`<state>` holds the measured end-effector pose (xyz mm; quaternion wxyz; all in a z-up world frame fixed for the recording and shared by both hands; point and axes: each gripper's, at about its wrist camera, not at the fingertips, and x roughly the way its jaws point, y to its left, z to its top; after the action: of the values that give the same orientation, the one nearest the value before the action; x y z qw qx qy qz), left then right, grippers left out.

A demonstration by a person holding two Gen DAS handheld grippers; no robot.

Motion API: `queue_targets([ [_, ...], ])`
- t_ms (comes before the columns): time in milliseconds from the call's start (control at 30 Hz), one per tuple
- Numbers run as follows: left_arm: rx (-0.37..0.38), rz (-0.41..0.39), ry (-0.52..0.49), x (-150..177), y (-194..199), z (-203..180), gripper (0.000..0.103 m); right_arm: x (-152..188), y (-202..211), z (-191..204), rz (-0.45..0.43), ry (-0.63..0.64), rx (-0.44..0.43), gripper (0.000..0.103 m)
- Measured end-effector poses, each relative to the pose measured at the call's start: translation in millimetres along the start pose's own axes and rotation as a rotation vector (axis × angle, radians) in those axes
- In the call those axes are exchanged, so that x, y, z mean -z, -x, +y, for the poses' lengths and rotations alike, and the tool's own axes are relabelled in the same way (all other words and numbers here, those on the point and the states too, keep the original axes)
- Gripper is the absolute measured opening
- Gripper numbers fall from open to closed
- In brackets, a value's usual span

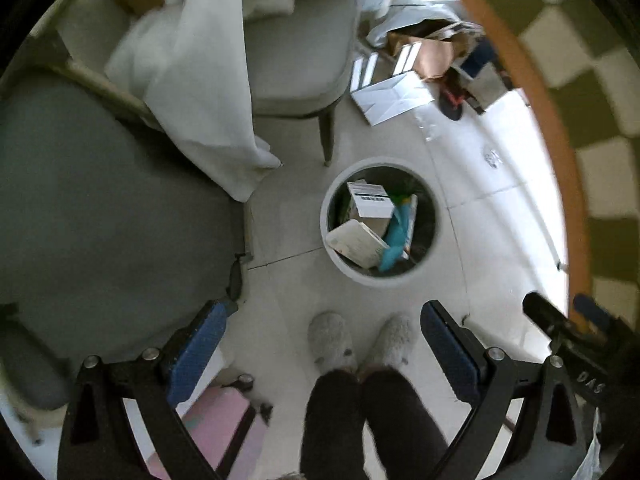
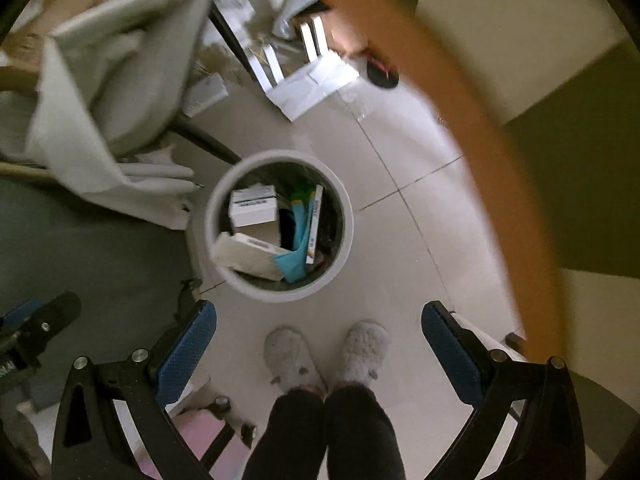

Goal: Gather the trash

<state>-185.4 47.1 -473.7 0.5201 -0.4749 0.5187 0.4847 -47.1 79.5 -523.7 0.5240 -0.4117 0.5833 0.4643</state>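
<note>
Looking straight down, the left gripper (image 1: 322,344) hangs with its blue-padded fingers (image 1: 200,344) spread wide and nothing between them, the round white bin (image 1: 332,248) standing on the pale tiled floor (image 1: 472,184) just ahead of the person's fluffy slippers (image 1: 332,340). Inside it lie a white box (image 1: 370,200) and a flat white carton (image 1: 356,242) on the left, a teal wrapper (image 1: 394,240) and a thin book on edge (image 2: 314,224) to the right. The right gripper (image 2: 318,344) is spread just as wide and empty.
</note>
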Motion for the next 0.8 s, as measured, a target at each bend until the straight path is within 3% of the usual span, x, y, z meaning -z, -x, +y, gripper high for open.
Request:
queue_targets([
  [100,0.011,-0.01,-0.02,13,51,-4,0.099,8,60,3,-0.014,0.027,-0.02,0.103],
  [400,0.158,-0.077,-0.041,46,204,-7,0.099,33,248,4,-0.049,0.059,-0.133,0.103],
  [567,0.207,-0.157,-0.066,55,277,-8,0.099,45,332,-2,-0.1,0.082,-0.175,0.103],
  [800,0.324,-0.207,-0.048,74,345,-5,0.099,63,414,-6,-0.152,0.099,-0.212,0.103],
])
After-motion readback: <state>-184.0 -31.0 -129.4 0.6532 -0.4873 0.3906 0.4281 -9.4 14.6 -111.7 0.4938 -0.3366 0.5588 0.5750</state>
